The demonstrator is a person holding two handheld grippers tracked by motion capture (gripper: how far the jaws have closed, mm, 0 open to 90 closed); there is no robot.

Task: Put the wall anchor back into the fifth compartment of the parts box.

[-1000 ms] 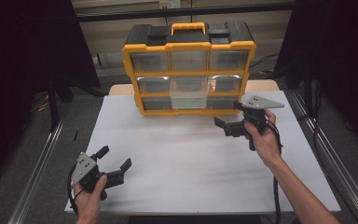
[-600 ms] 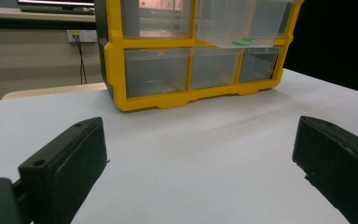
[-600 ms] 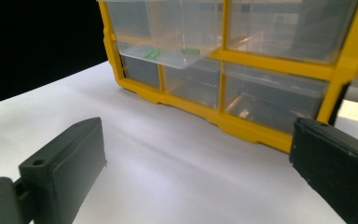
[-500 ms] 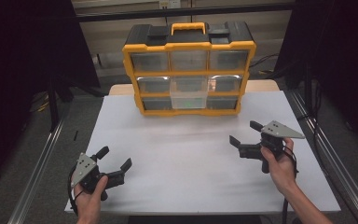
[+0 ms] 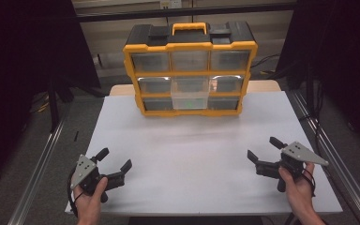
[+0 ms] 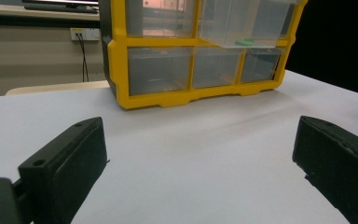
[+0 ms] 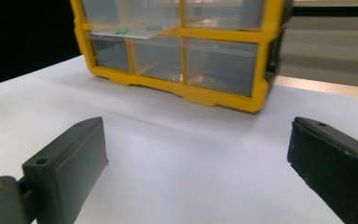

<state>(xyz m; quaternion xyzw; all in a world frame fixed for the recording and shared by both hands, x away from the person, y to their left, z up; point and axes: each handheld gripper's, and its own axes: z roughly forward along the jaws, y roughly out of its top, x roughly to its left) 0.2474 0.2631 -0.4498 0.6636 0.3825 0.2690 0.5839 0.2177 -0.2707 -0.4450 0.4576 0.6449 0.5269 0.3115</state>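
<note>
The yellow drawer box (image 5: 190,70) is set at the far side of the white table (image 5: 187,154), its middle drawer (image 5: 190,93) pulled out. The left gripper (image 5: 115,159) and right gripper (image 5: 265,149) are held wide apart-jawed, empty, near the front corners.

The high view looks forward and down from above the person's side of the surface (image 5: 192,164), taking in the whole white top with the yellow drawer cabinet (image 5: 190,70) at its far edge. The left gripper view sits low, just above the surface (image 6: 191,154), facing the cabinet (image 6: 196,51) from its front-left, its own black jaws (spread wide) framing the bottom corners. The right gripper view rides equally low over the surface (image 7: 182,154) and faces the cabinet (image 7: 182,51) from the front-right. All three share the cabinet's lower drawers, the pulled-out middle drawer (image 5: 190,99) (image 6: 242,23) (image 7: 135,21), and the white stretch before it.
</note>
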